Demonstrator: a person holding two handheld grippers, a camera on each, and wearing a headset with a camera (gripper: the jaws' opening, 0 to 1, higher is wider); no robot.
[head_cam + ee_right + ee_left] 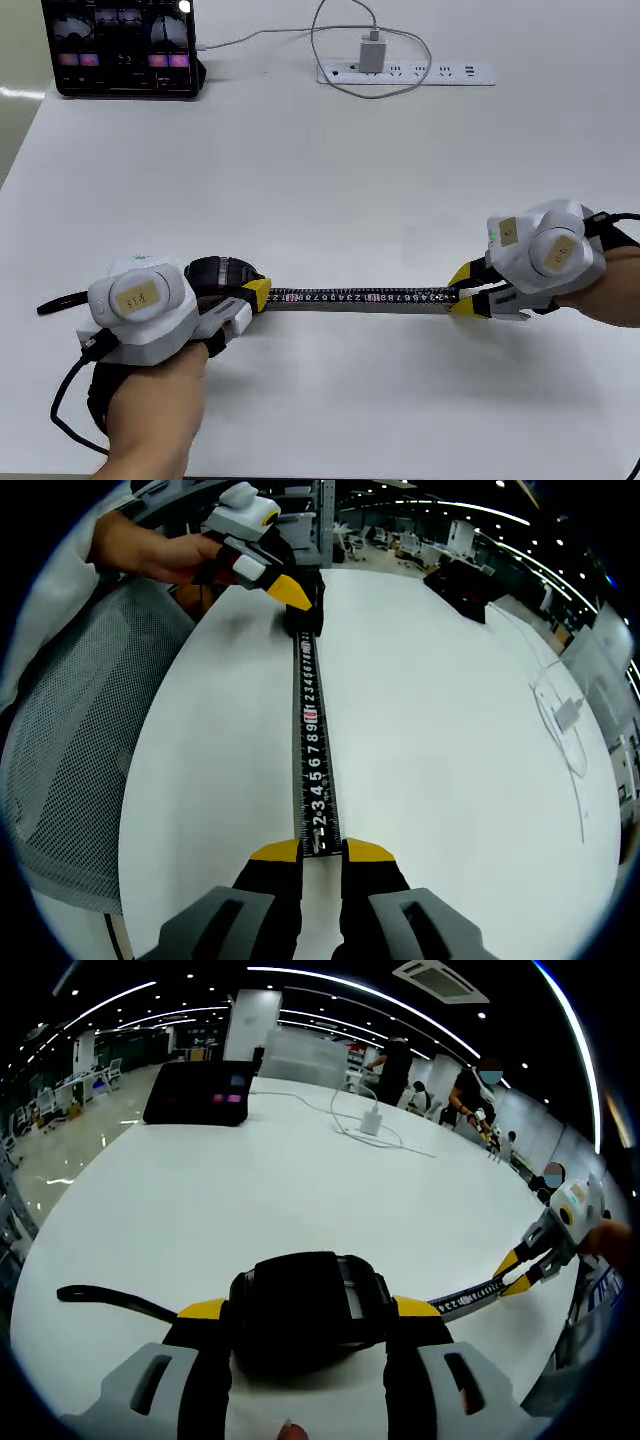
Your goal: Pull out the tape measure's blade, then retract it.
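- A white tabletop (pixel 330 190) carries everything listed here.
- A dark tablet (pixel 122 45) stands at its far left corner, with pink and grey panels lit on the screen.
- A white power strip (pixel 440 72) lies along the far edge, right of the middle.
- A white charger (pixel 372 50) is plugged into the strip's left end.
- A white cable (pixel 313 45) loops around the charger and runs left to the tablet.
- A grey mesh chair (pixel 70 780) stands beside the near edge.

Left gripper (pixel 310 1312) clamps tape measure (pixel 310 1295), blade (pixel 465 1302) reaching right gripper (pixel 513 1273)
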